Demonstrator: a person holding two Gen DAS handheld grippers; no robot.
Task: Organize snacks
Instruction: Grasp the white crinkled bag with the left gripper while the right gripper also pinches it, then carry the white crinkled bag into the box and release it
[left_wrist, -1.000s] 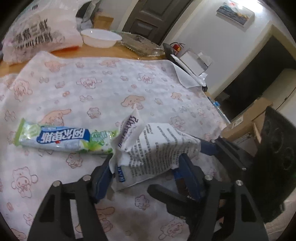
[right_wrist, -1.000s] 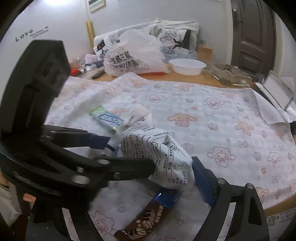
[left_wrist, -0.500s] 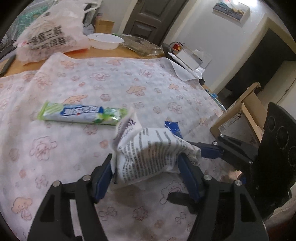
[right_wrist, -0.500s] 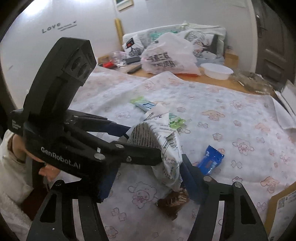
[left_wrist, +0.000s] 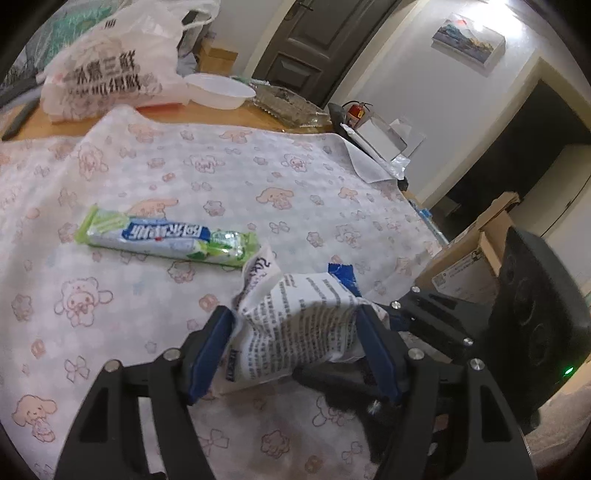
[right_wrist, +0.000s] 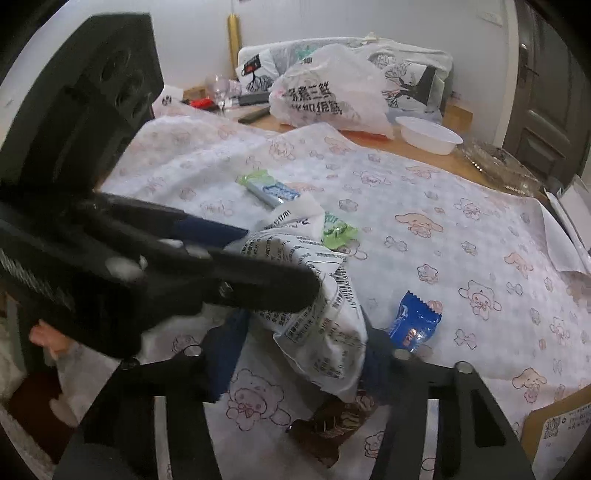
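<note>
Altogether four snacks show: one white printed packet (left_wrist: 299, 325) clamped by the left hand-held gripper (left_wrist: 295, 354) above the tabletop (left_wrist: 221, 114), the right hand-held gripper (right_wrist: 295, 362) having just closed on it too; one green-blue stick pack (left_wrist: 166, 236), one blue wrapper (right_wrist: 413, 325) and one brown wrapper (right_wrist: 332, 424) lie on the patterned cloth (right_wrist: 443, 206).

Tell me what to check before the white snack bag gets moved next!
1. Left gripper pads press the white snack bag: ok.
2. Right gripper holds the bag too; its jaws have just been closing on it: ok.
3. Blue packet lies apart on the cloth: ok.
4. Green bar is not caught under the bag: ok.
5. Brown wrapper clear of the bag: cannot tell.
</note>
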